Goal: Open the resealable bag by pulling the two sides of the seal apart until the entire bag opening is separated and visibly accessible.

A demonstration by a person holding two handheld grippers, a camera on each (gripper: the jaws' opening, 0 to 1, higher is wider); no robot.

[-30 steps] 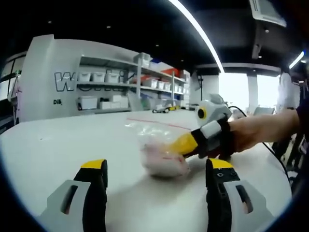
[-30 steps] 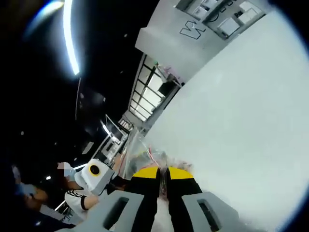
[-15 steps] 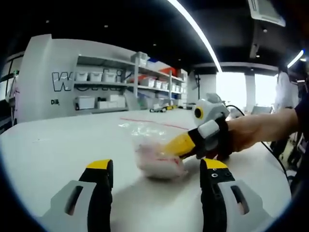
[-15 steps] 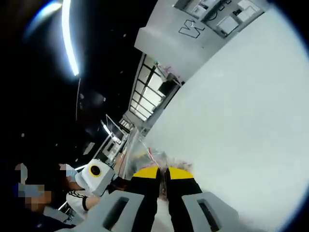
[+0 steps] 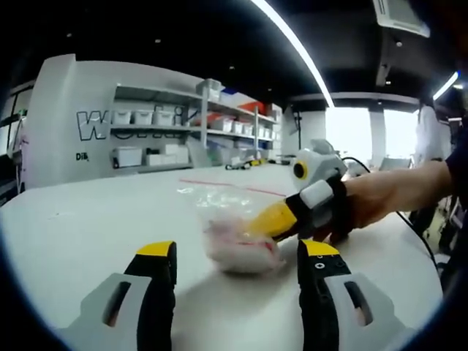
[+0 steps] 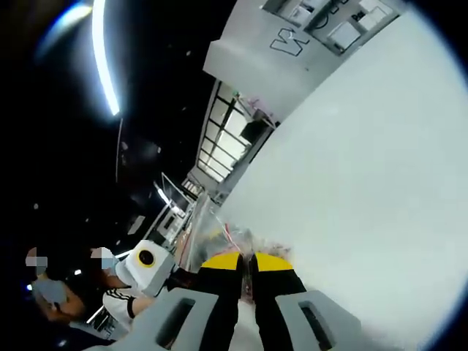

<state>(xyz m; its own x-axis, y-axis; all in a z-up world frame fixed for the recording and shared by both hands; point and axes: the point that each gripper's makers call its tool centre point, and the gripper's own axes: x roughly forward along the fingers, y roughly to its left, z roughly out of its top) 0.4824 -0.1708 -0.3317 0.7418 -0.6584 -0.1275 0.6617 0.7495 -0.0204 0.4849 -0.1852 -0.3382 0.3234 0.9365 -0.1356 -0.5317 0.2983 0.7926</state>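
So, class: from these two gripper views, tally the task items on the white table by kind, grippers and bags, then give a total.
Grippers: 2, the left gripper, jaws apart, and the right gripper, clamped on the bag.
Resealable bags: 1, the resealable bag, lying on the white table.
Total: 3

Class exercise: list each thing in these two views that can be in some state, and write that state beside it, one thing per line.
resealable bag: lying on the white table, pinched at one edge, mouth not visibly pulled apart.
right gripper: shut on the bag's edge.
left gripper: open, short of the bag, holding nothing.
ceiling light strip: lit.
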